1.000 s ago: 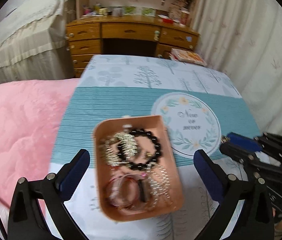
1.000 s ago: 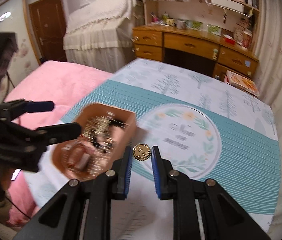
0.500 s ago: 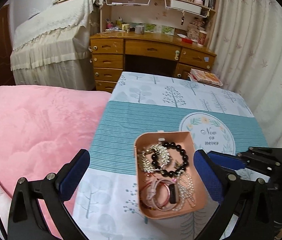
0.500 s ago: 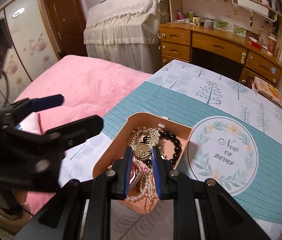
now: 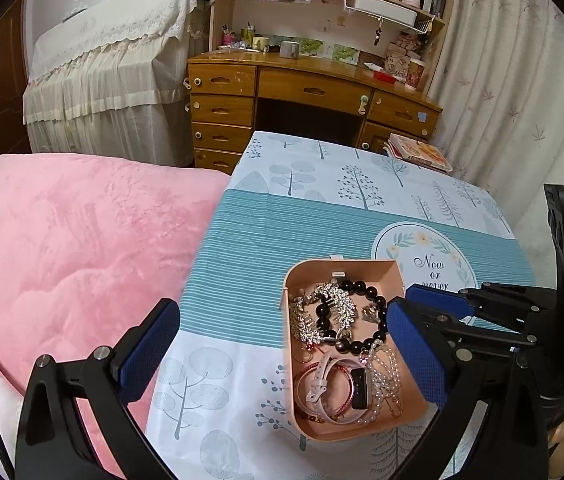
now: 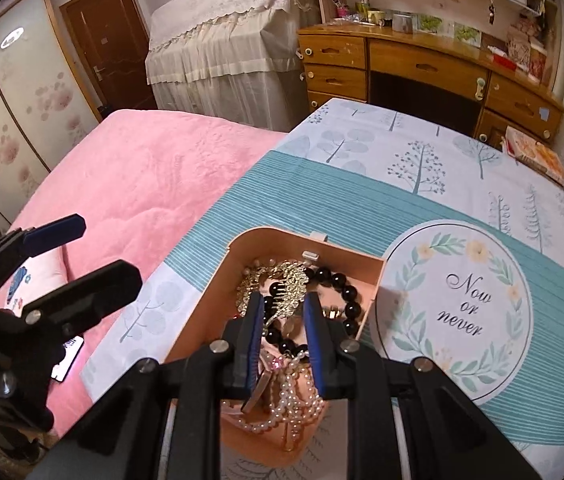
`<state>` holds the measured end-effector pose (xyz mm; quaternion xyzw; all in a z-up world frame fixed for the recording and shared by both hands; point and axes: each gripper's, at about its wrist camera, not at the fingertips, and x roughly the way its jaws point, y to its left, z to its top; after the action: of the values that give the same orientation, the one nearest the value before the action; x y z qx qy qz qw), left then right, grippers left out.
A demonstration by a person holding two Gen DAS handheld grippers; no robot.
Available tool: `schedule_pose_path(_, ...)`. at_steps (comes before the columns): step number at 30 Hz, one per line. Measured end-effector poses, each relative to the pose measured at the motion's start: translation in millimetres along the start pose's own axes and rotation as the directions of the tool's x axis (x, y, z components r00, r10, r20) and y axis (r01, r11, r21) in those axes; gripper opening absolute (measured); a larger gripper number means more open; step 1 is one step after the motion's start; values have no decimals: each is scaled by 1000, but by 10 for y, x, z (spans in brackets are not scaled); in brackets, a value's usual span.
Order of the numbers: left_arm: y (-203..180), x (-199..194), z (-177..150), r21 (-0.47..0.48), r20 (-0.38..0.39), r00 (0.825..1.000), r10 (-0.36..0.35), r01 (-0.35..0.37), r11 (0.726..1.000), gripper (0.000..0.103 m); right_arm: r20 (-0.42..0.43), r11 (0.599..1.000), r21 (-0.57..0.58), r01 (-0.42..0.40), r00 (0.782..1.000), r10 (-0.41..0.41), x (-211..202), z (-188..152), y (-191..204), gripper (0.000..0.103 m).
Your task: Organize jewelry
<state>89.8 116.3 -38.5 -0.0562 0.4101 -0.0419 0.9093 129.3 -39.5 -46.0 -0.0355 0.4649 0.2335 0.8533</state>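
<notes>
Peach-coloured plastic is what you are working over: the tray is sitting on the counter, on the tree-printed cloth, and it is holding every piece of jewelry that either view is showing. A black bead bracelet, a silver leaf comb, a pink watch and a string of pearls are lying heaped together in it, touching and overlapping.

Your right tongs are hovering directly above the tray with the jaws parted a little; nothing is showing pinched between the pads, though a small gold piece is lying just beneath them. Your left tongs are standing wide open and holding nothing, with the tray lying in front of them toward the right finger.

The cloth around the tray is showing no loose pieces in either view, so the gathering step is looking complete or very nearly so. If sorting within the tray is expected of you, that part is remaining, since the pieces are lying tangled.
</notes>
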Motion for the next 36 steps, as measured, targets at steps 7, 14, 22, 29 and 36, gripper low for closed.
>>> schedule_pose_path(7, -67, -29, -22, 10, -2, 1000, -15, 15, 1000, 102, 17, 1000, 10, 0, 1000, 0, -153, -58, -21, 21)
schedule_pose_path(14, -244, -89, -100, 46, -7, 999, -43, 44, 998, 102, 46, 998, 20, 62, 997, -63, -425, -278, -142, 21)
schedule_pose_path(22, -618, -213, -397, 121, -7, 995, -95, 95, 988, 102, 51, 985, 119, 122, 990, -129, -770, -756, -409, 21)
schedule_pose_path(29, -1055, -361, -644, 198, 8, 998, -65, 62, 978, 102, 77, 950, 273, 151, 981, -178, -1157, -1197, -615, 21)
schedule_pose_path(36, -1366, -499, -729, 241, 52, 997, -58, 43, 970, 102, 179, 911, 375, 172, 951, -253, -1525, -1443, -609, 49)
